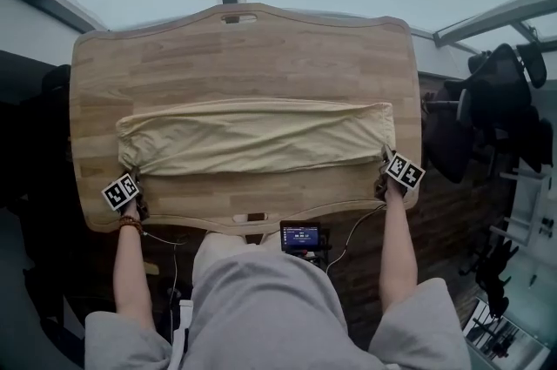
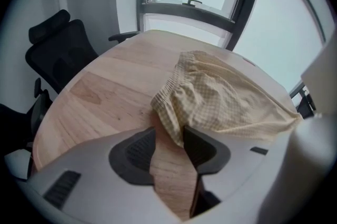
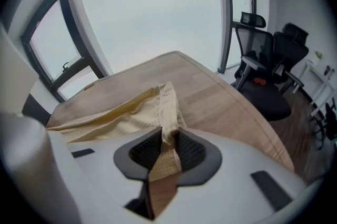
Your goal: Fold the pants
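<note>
Pale yellow checked pants [image 1: 252, 137] lie folded lengthwise across the wooden table [image 1: 244, 55], gathered waist end at the left, leg ends at the right. My left gripper [image 1: 132, 196] is at the near left corner of the pants. In the left gripper view the left gripper [image 2: 169, 145] stands open: the waist corner [image 2: 171, 120] hangs into the gap and leans on the right pad [image 2: 200, 150], with bare wood between the jaws. My right gripper [image 1: 389, 177] is at the near right corner. In the right gripper view the right gripper [image 3: 168, 146] is shut on the leg hem [image 3: 167, 136].
A small device with a lit screen [image 1: 300, 236] hangs at the table's near edge, with cables beside it. Black office chairs stand at the right [image 1: 496, 98] and beyond the table's left end [image 2: 52, 54]. Windows [image 3: 147, 12] run behind the table's far edge.
</note>
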`<state>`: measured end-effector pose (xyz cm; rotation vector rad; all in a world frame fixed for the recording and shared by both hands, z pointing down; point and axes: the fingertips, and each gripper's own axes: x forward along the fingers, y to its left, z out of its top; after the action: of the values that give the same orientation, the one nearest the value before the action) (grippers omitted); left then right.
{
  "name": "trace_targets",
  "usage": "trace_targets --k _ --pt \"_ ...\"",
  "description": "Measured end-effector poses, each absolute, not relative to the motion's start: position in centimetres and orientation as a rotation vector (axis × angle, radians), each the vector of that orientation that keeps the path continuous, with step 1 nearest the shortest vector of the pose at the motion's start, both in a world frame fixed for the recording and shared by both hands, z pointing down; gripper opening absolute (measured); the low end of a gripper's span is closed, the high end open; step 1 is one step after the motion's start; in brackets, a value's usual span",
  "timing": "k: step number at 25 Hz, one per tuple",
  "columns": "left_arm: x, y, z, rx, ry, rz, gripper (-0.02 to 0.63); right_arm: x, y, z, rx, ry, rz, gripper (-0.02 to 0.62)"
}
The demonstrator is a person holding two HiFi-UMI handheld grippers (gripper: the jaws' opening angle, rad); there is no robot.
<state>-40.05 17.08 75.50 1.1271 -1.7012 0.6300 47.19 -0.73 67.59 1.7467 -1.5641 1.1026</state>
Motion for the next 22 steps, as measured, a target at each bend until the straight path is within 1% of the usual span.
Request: trace_targets --k 5,10,14,17,20,22 --pt "-39.4 17.1 75.5 1.245 -1.663 0.653 0.17 42.7 -2.1 62.1 1.66 -1.609 0.828 0.06" --pt "-39.0 17.0 74.8 1.34 -1.619 0.585 0.17 33.9 -4.0 59.1 1.478 -1.654 0.555 0.054" --pt "-39.6 16.8 73.7 1.426 -1.603 0.543 0.17 21.8 -4.8 57.9 1.242 -1.719 0.301 0.054" --pt "-40.5 16.7 72.7 1.474 -1.599 0.524 0.17 11.6 -3.8 59.6 1.038 -1.764 0.168 0.054" --pt "-41.1 16.8 72.1 1.505 -1.595 0.525 0.17 2.9 -1.4 63.0 0.91 -1.806 0.156 0.054" --pt "-41.2 16.9 72.2 1.515 -1.588 0.528 0.17 -1.5 0.5 65.1 0.855 -1.807 0.194 0.054"
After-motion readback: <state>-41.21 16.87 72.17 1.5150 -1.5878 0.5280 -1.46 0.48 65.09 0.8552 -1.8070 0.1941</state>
